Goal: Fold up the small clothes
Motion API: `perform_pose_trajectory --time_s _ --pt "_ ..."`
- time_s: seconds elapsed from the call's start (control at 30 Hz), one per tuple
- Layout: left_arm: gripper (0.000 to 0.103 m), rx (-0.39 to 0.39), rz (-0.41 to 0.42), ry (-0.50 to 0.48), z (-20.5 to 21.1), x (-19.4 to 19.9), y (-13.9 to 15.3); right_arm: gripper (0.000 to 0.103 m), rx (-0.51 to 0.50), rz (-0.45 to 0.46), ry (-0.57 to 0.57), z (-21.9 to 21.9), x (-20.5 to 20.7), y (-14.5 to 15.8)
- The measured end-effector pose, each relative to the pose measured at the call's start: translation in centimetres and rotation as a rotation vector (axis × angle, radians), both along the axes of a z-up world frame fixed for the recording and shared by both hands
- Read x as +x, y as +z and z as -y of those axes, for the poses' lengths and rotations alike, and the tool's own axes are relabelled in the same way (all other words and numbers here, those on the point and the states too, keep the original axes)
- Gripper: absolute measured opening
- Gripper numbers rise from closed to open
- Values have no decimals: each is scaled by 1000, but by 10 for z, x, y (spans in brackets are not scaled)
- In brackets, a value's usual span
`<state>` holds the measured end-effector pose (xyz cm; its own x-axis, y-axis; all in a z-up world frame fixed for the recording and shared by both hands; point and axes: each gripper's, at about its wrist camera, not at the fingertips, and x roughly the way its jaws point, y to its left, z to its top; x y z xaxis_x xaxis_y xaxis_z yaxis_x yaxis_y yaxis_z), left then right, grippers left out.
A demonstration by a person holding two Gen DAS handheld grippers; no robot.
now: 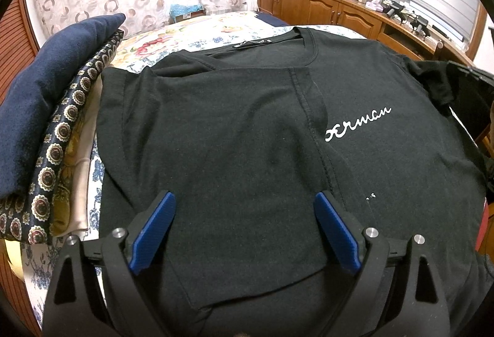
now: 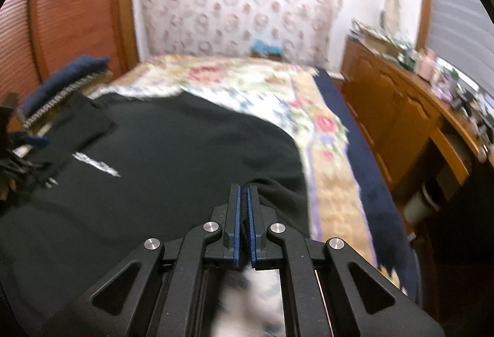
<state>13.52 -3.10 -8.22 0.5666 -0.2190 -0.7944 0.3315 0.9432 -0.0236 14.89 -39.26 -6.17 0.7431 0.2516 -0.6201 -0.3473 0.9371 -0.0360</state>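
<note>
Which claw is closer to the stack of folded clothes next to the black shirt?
Left. The left claw hovers open over the black shirt, with the stack of folded clothes just beside it. The right claw is pinching shirt fabric at the opposite edge.

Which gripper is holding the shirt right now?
The right gripper, shut on a fold of the black T-shirt; the left gripper hangs open above it.
</note>
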Motion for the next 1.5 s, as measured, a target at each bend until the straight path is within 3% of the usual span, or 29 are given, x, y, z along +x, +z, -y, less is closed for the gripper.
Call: perform_pose_trajectory --time_s 0.13,0.23,0.4,0.53,0.63,0.8,0.97,1.17,1.5 --pt "92 -2 0 2 -1 1 0 2 30 -12 95 -37 3 1" --pt "92 -9 2 9 -2 0 0 2 12 -60 159 -65 5 -16" --pt "92 -92 40 36 -10 -7 9 5 9 -135 192 -79 5 -44" --pt "92 -96 124 56 -12 -21 23 21 18 -131 168 -70 2 -40" --pt "92 -108 168 61 -14 -29 31 22 29 -97 132 -52 -1 -24" --pt "92 -105 228 75 -13 -43 43 36 29 -21 16 -8 2 3" --pt "92 -126 253 70 -8 -51 50 37 36 -66 -75 24 16 -6" --pt "92 -122 269 53 3 -60 55 37 71 -161 -52 23 20 -35" --pt "92 -129 259 48 7 -65 52 37 61 -216 -37 20 18 -51"
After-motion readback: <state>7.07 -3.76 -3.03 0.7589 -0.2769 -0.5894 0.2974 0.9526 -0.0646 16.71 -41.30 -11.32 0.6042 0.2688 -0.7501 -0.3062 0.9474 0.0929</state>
